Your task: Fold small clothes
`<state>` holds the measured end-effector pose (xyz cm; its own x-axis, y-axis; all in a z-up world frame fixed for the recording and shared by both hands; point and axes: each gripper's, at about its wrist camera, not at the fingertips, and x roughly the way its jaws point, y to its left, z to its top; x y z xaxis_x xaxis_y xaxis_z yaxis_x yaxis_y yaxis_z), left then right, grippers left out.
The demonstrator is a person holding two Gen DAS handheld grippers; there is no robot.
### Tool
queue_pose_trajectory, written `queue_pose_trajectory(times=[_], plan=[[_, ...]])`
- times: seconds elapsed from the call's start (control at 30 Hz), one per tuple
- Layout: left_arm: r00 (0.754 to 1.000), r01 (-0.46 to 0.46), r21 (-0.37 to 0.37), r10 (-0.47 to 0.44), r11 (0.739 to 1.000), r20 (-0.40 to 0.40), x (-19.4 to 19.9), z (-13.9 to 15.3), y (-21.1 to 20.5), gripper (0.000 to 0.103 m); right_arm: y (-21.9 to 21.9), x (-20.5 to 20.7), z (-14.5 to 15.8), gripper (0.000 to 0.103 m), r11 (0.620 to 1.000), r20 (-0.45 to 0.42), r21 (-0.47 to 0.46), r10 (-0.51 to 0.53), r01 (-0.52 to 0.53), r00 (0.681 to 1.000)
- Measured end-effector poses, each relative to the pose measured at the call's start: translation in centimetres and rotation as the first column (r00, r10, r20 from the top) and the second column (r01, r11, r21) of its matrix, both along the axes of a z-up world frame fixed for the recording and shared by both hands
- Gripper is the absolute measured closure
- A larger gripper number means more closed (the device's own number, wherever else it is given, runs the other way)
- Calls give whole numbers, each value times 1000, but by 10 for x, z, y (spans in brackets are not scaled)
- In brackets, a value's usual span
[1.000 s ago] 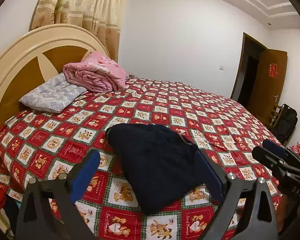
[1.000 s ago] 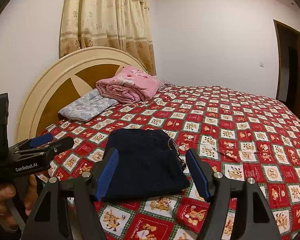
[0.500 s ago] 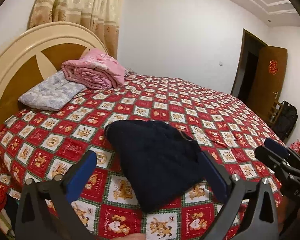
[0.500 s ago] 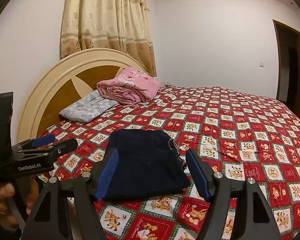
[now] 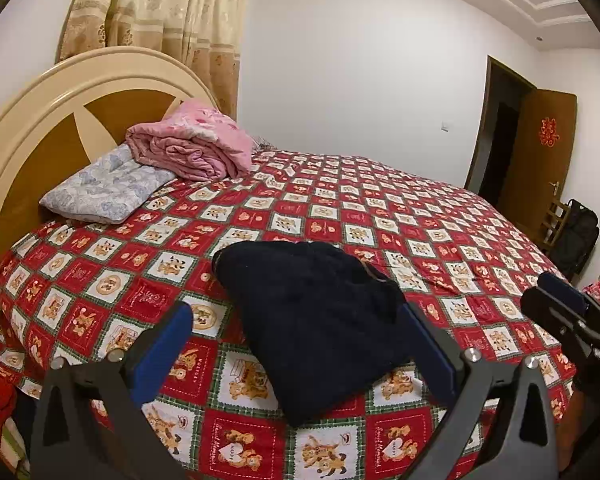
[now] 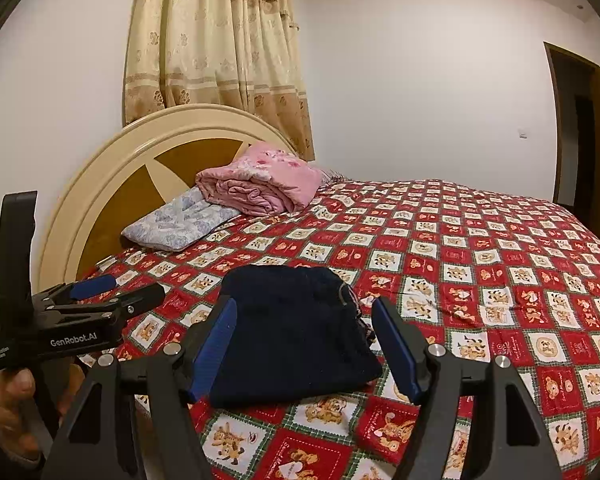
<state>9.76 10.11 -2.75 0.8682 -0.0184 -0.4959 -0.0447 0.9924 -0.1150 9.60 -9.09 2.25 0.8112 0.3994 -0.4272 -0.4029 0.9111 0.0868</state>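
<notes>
A dark navy garment (image 5: 316, 320) lies folded in a compact bundle on the bed near its front edge; it also shows in the right wrist view (image 6: 296, 332). My left gripper (image 5: 296, 350) is open and empty, held back from the bed, its blue pads framing the garment. My right gripper (image 6: 308, 344) is open and empty, also short of the garment. The left gripper shows at the left of the right wrist view (image 6: 100, 292), and the right gripper at the right edge of the left wrist view (image 5: 560, 300).
The bed has a red checked bear-print cover (image 5: 380, 216) and a rounded cream headboard (image 5: 60, 112). A folded pink quilt (image 5: 188, 144) and a pale blue pillow (image 5: 104, 188) lie by the headboard. A brown door (image 5: 540, 148) and a black bag (image 5: 576, 236) stand at the right.
Both grippers have drawn back and risen slightly, so the bed and garment sit lower in view. The garment has not moved. Both stay open.
</notes>
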Motion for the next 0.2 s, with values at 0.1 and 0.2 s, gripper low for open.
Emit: queue_pose_trajectory(times=[0.1,0.2], plan=[[1000,-12,18,12,1000,9,0,-1,-1,0,2,0,-2,32,1000,-4,-8,10,-10,1000],[1000,-6,16,6,1000,10,0,-2,-1,0,4,0,-4,32,1000,-7,-14,16,-16,1000]])
